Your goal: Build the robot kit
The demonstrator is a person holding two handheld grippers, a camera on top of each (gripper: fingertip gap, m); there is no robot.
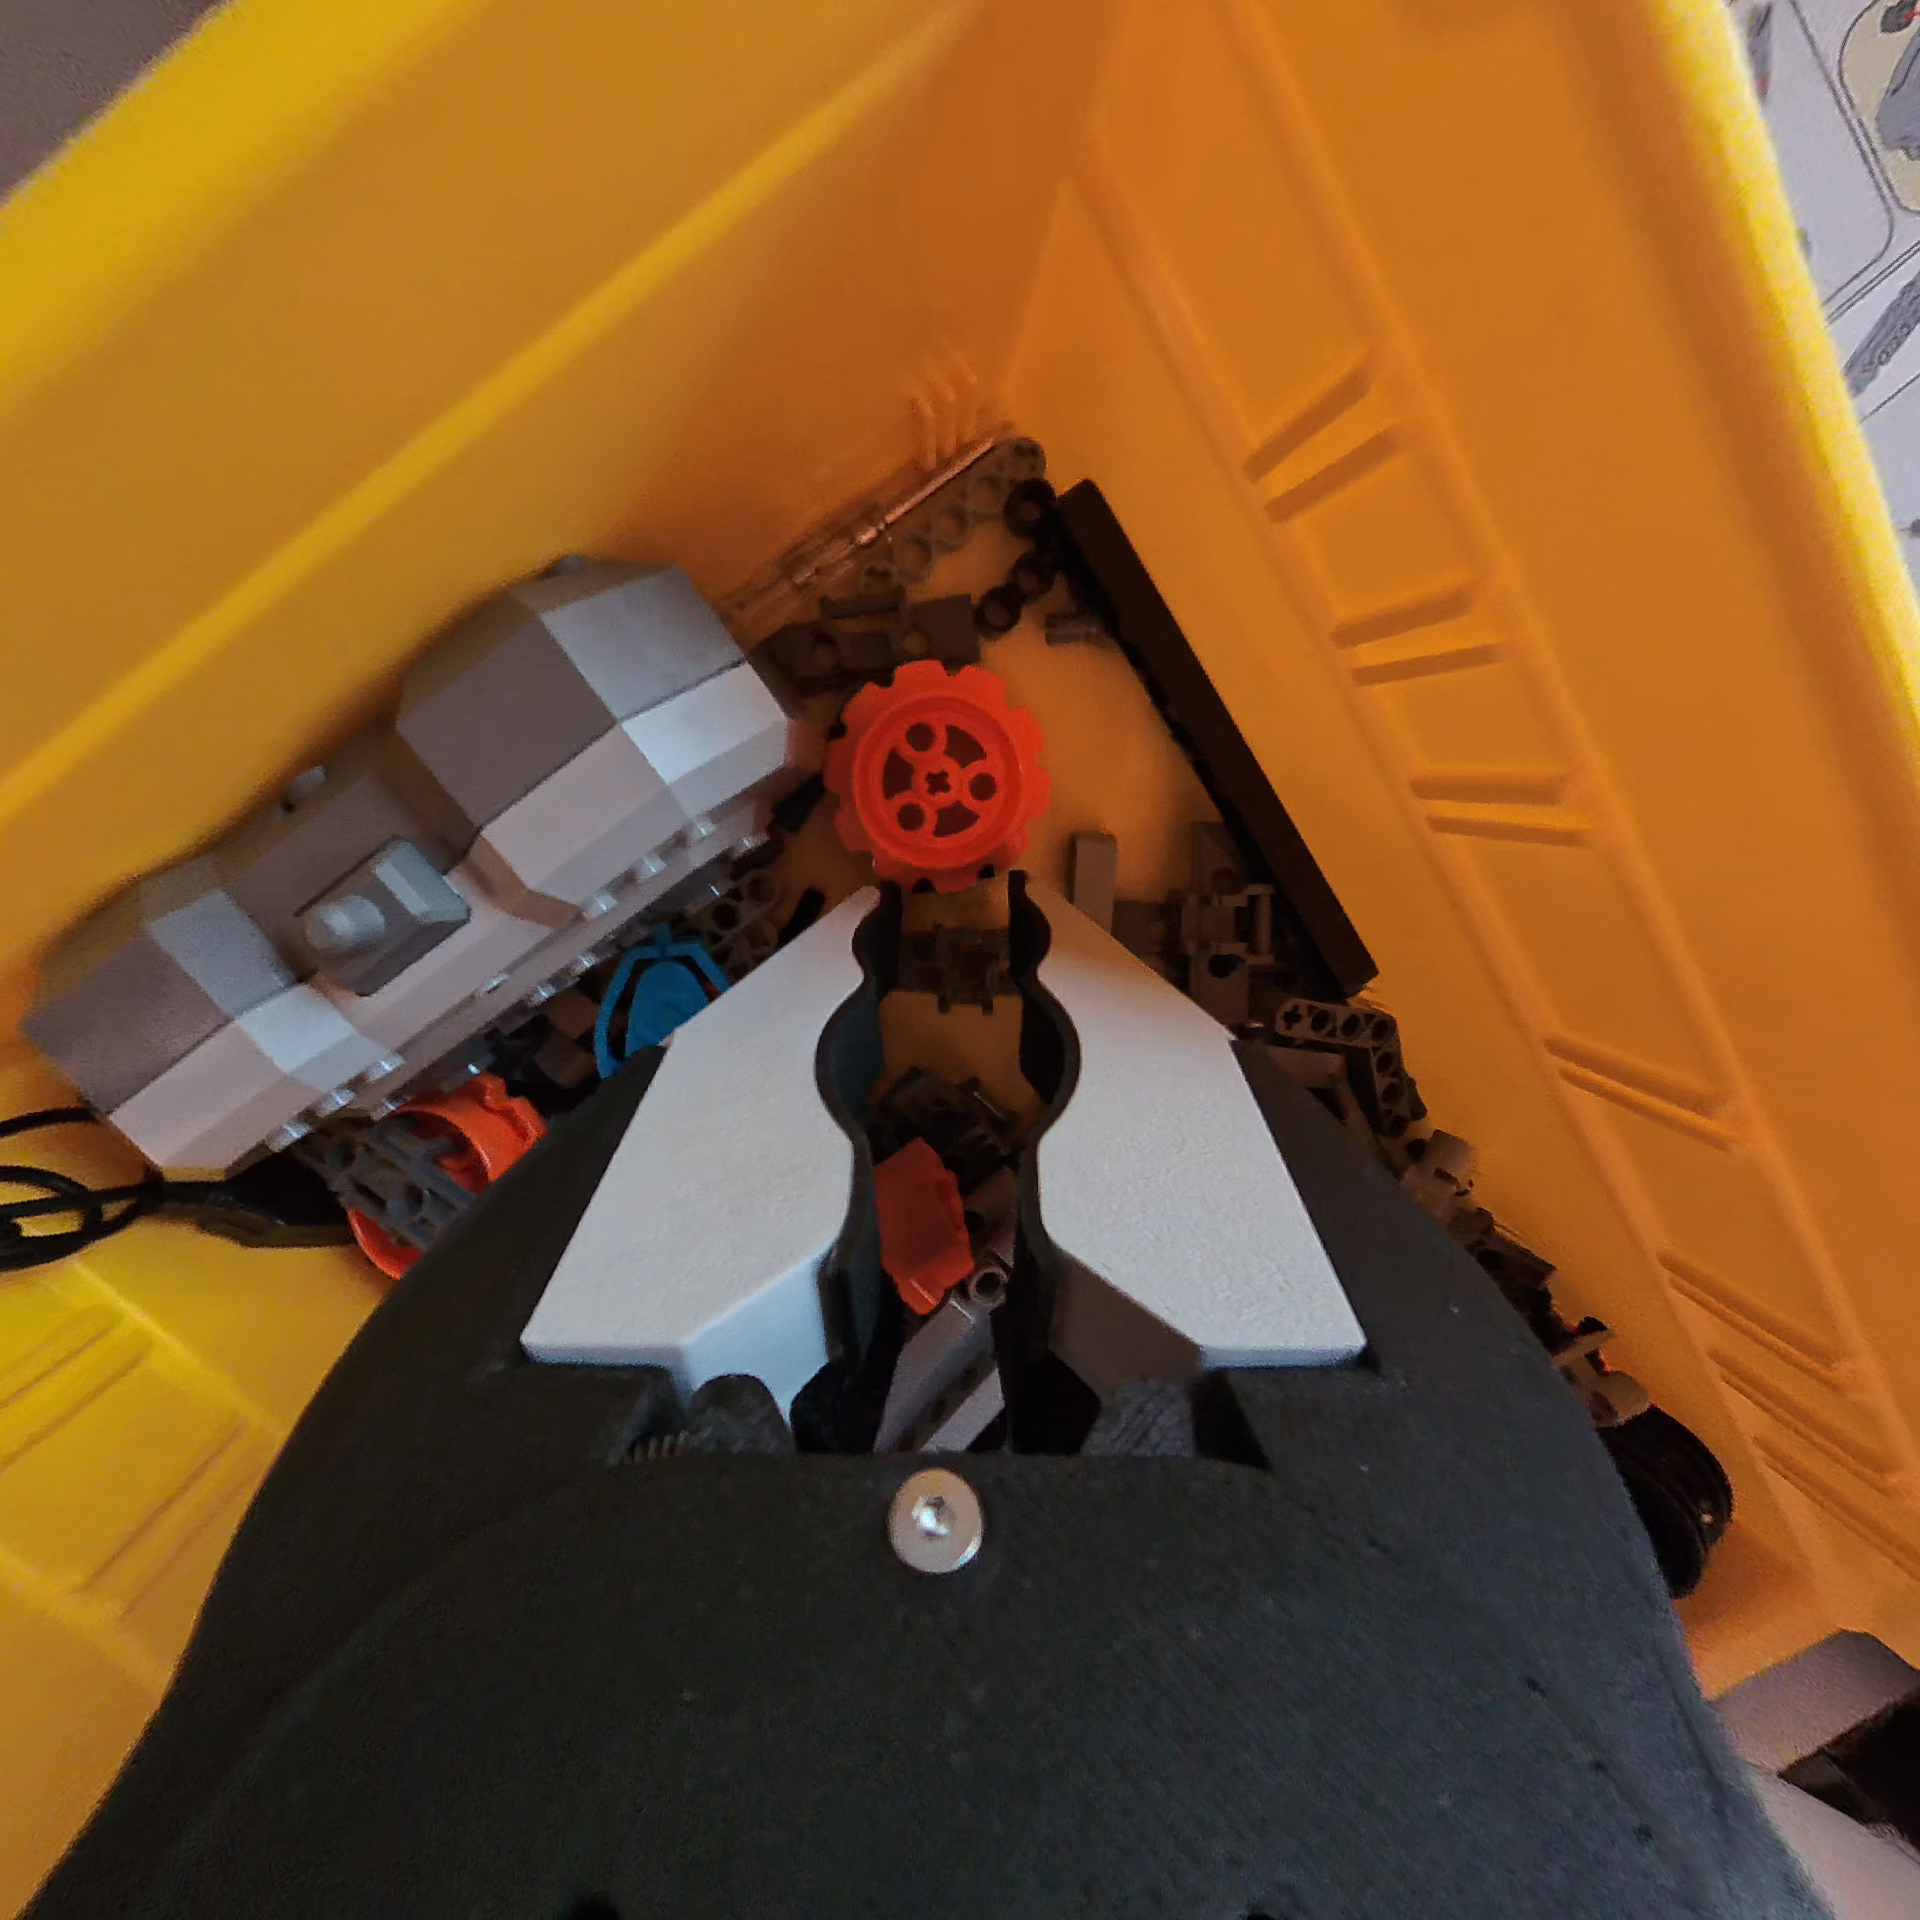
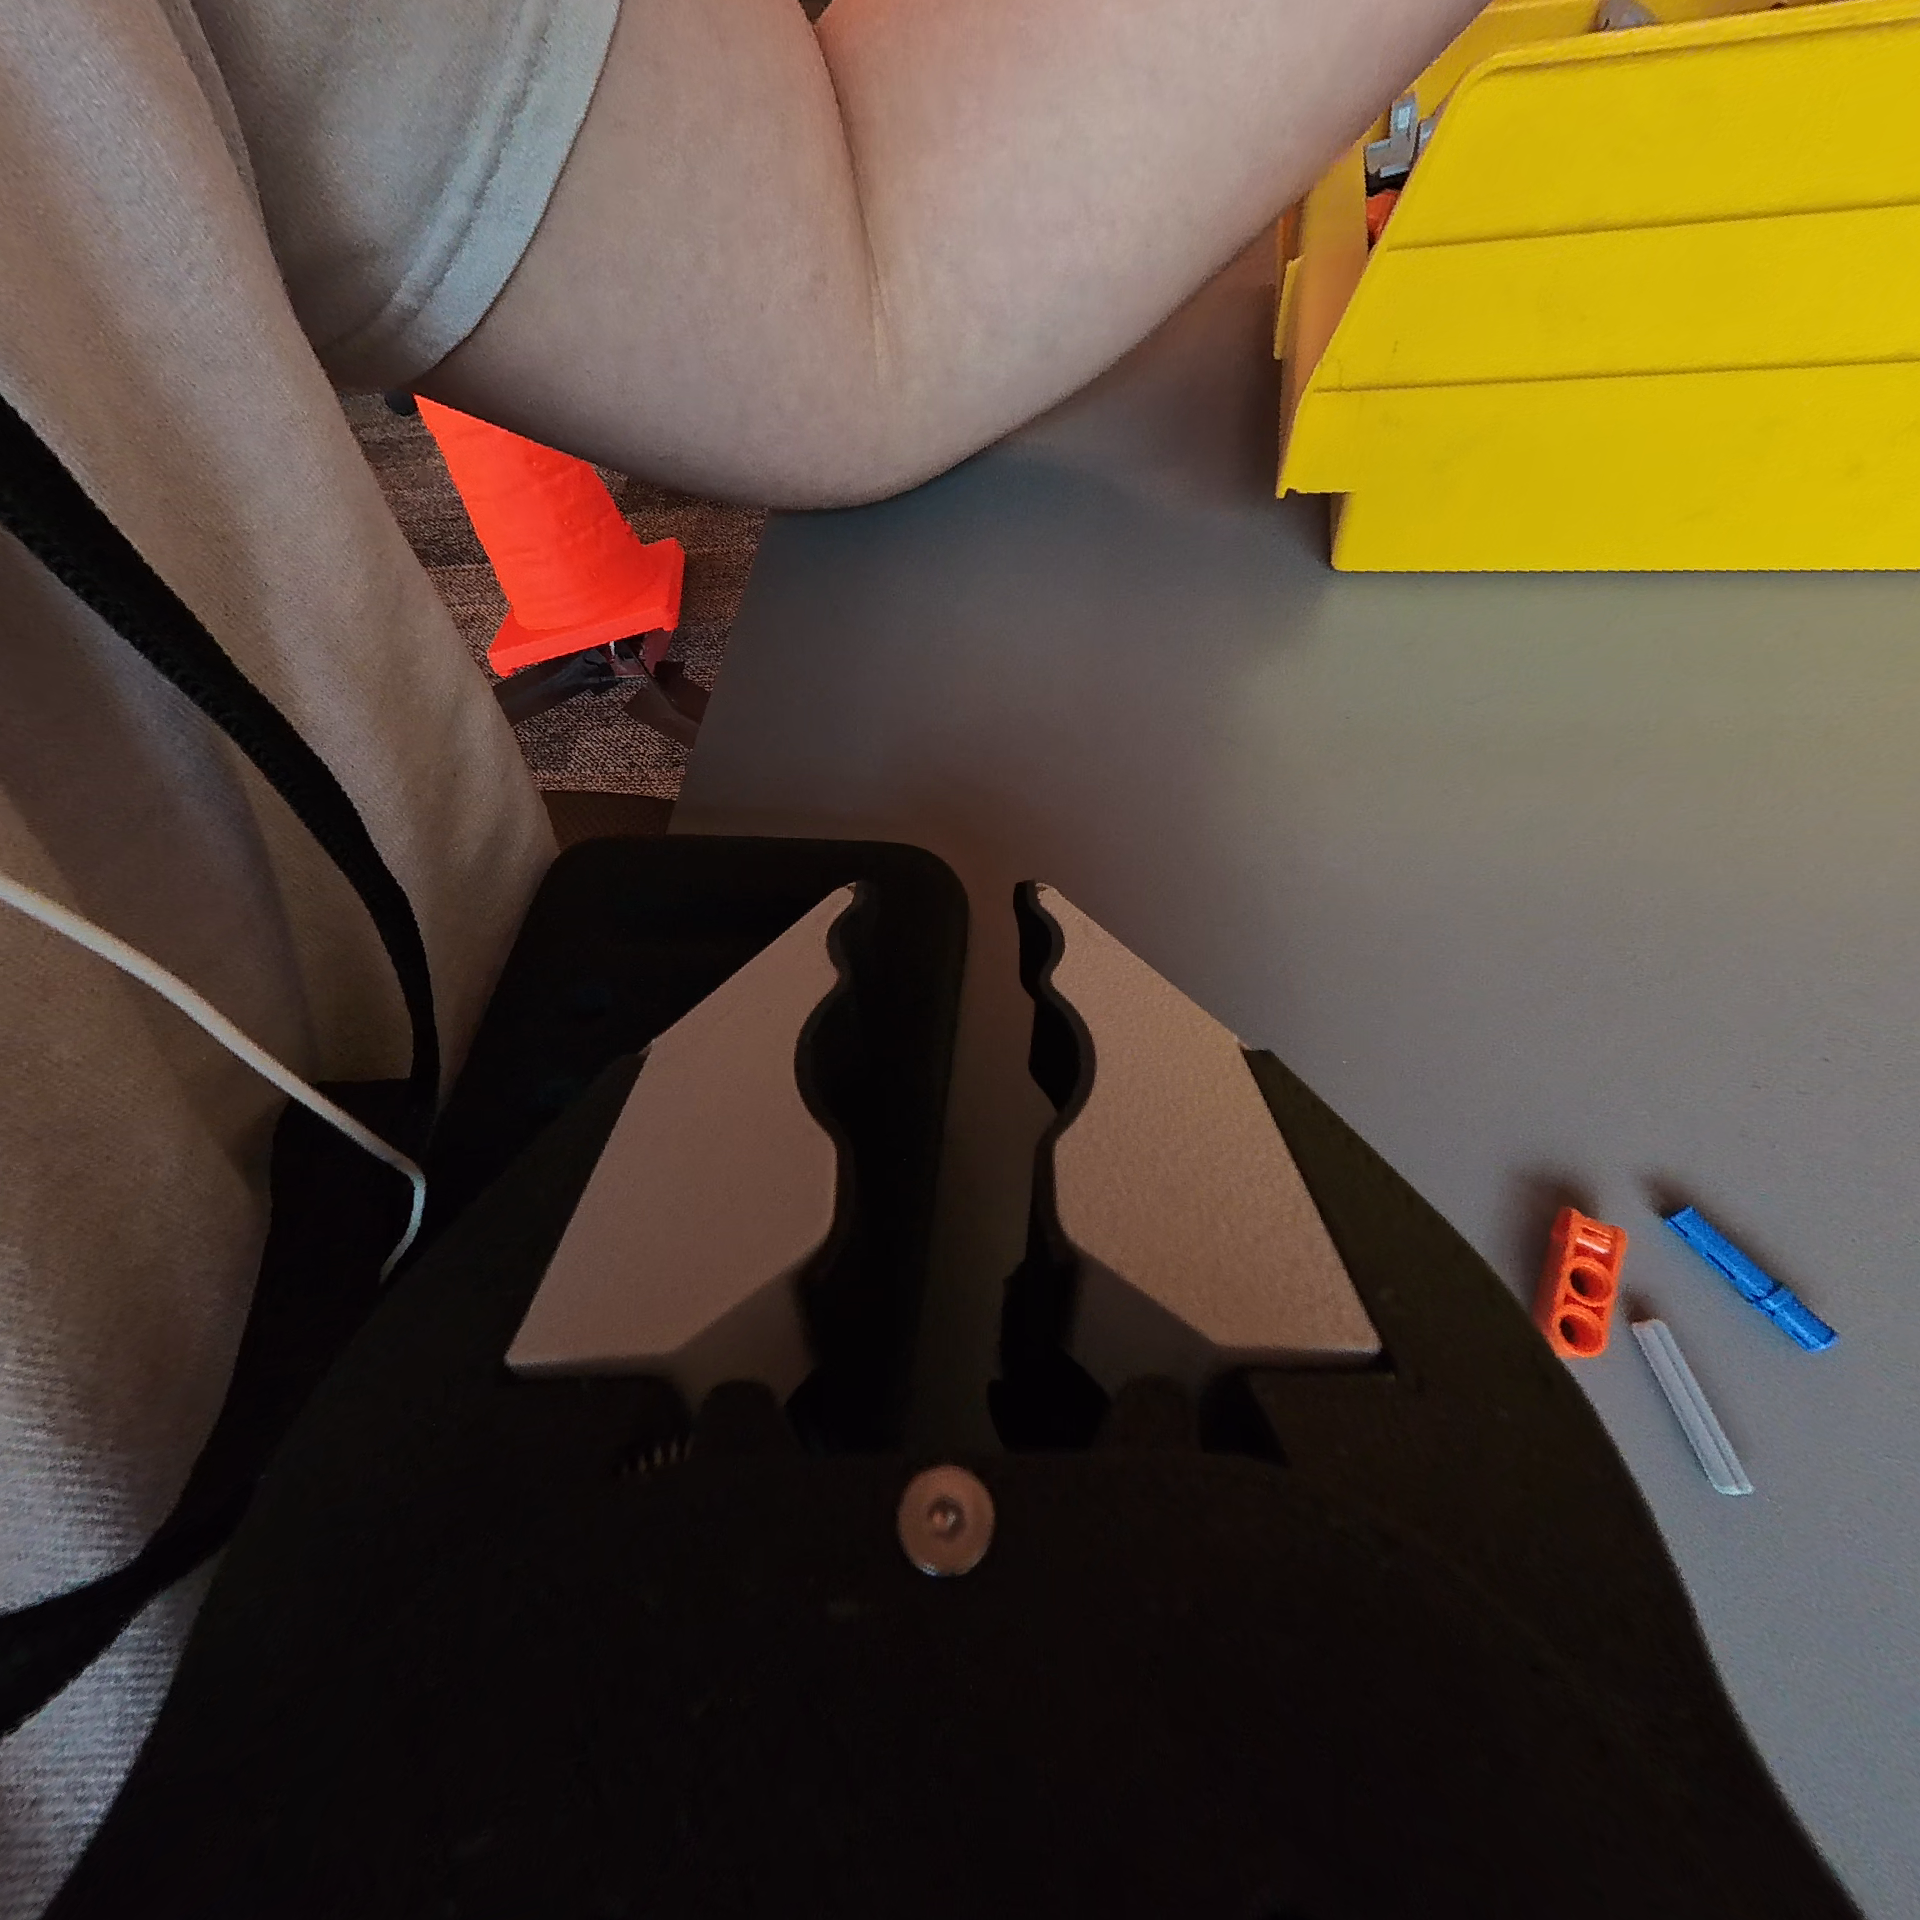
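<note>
Now | left tool (image 1: 948, 894) spread, beside orange gear (image 1: 935, 777) | right tool (image 2: 940, 896) spread, empty

A matte grey surface (image 2: 1299, 779) fills the right wrist view from centre toward 3 o'clock, evenly lit with soft shadows. Past its edge toward 9 o'clock lies mottled brown-grey carpet floor (image 2: 613, 727), where an orange cone (image 2: 551, 530) stands beside dark chair-base legs (image 2: 623, 686). In the left wrist view, a pale printed mat (image 1: 1860, 208) shows at 1 o'clock
</note>
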